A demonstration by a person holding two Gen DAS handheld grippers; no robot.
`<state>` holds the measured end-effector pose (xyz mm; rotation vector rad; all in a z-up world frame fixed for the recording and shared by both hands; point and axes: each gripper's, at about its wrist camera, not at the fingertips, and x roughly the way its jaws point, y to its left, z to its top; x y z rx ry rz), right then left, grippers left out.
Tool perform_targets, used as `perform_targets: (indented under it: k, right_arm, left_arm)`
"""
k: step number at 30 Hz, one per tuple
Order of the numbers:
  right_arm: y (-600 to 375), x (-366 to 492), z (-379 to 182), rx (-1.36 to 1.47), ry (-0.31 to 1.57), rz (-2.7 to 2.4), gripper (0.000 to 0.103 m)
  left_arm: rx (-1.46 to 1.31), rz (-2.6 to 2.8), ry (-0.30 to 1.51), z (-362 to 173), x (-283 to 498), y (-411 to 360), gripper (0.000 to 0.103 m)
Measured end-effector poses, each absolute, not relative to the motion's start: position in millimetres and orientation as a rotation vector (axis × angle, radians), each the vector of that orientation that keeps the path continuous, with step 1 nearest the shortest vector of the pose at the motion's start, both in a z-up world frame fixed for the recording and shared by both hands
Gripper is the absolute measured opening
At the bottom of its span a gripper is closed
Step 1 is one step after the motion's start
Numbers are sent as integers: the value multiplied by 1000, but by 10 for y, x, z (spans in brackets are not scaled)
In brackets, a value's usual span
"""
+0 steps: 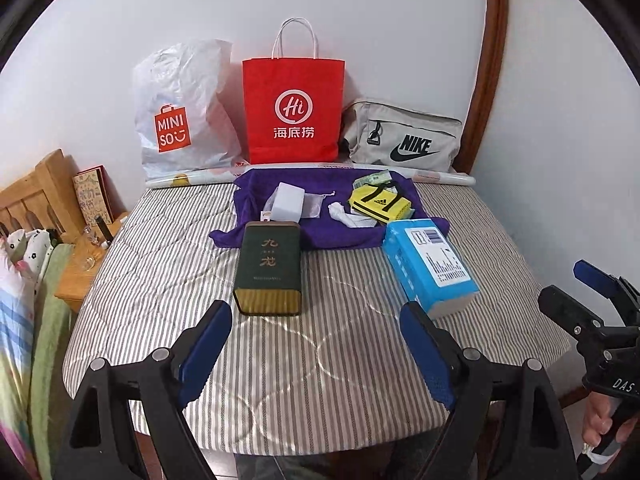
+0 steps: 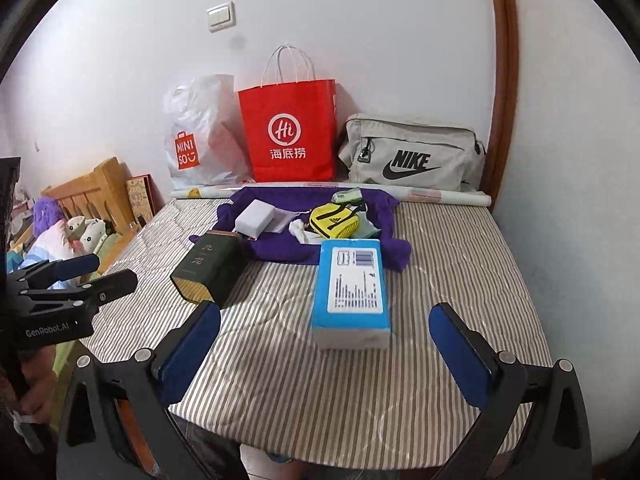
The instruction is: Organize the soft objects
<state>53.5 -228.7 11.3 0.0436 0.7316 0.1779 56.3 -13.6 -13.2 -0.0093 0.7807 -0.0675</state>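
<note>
Above striped mattress (image 1: 320, 344), both grippers wide, empty.

Both fisheye views were evenly and moderately bright under soft, diffuse indoor light; the source itself was not in frame. The white wall (image 1: 360, 20) showed a cool bluish cast and no hot spots. Shadows were weak: a soft one lay under the blue box (image 2: 351, 292) toward the camera, another beside the dark green tin (image 1: 270, 270). Faint sheen marked the quilted stitching of the striped cover (image 1: 320, 360). Barrel distortion bowed the wooden door frame (image 2: 504, 80) and the cover's edges. Corners were vignetted black. Centre detail was sharp; printed lettering on the red paper bag (image 1: 294, 112) read clearly. Peripheral areas were slightly soft.
</note>
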Motion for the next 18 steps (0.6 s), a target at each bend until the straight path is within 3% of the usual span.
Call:
perform_targets:
  k: [18]
  right_arm:
    - [-2413,239,84,60,708,166,103]
  left_arm:
    - [6,-75,749,-123,272,-269,85]
